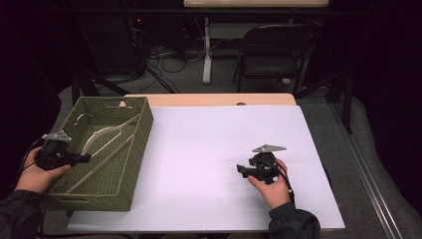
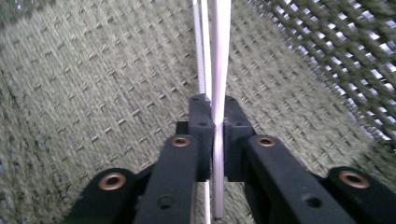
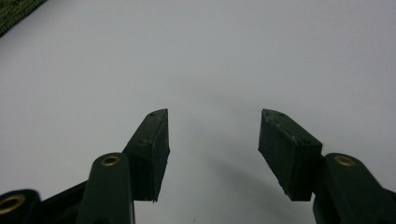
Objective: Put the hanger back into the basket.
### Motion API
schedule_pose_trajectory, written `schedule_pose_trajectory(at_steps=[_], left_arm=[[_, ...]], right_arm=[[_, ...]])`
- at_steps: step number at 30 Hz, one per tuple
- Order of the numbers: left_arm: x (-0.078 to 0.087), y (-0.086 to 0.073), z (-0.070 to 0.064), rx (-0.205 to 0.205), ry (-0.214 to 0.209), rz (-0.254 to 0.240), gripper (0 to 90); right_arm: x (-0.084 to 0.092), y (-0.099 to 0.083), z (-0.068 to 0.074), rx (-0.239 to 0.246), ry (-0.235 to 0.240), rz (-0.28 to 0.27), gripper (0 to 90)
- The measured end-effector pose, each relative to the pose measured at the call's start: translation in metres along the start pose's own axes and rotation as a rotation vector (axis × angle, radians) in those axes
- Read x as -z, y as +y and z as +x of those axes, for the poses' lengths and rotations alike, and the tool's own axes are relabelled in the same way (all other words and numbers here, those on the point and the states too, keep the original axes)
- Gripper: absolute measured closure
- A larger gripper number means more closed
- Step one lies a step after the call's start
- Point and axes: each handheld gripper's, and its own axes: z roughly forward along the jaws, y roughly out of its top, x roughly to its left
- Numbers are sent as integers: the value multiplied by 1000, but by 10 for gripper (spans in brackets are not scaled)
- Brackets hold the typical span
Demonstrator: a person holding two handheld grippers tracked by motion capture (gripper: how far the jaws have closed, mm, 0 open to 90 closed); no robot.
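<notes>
Resting btwn L tool (image 2: 218, 135) pads: hanger (image 2: 219, 56)

woven basket (image 1: 142, 130) walls hemming the left gripper (image 1: 82, 159), hanger (image 1: 102, 137) spanning its floor, white tabletop (image 1: 209, 144) open around the right gripper (image 1: 240, 170)

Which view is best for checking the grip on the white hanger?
Left gripper view: the hanger bar sits pinched between the left hand-held gripper pads. The high view shows the whole hanger inside the green basket, the grip too small to judge.
</notes>
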Motion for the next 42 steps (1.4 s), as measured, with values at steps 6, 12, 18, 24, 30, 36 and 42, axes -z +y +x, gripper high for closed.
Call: schedule_pose_trajectory(at_steps=[6,12,18,24,30,36,42], left_arm=[[4,0,-15,-76,-26,-17,749],[9,4,-32,-171,46,-22,586],[21,8,-37,-132,3,-60,501],[35,4,-40,-86,23,-86,489],[49,0,-45,-9,25,-88,441],[57,-6,-57,47,68,-95,419],[67,-10,-92,39,82,-151,418]], right_arm=[[0,0,0,-1,1,-4,430],[2,0,0,0,4,-9,430],[5,1,-1,2,6,-13,427],[5,-1,0,10,3,-15,425],[8,-6,-2,8,-1,-20,424],[17,-9,-6,-3,-17,-24,419],[39,-16,-7,3,-62,-41,394]])
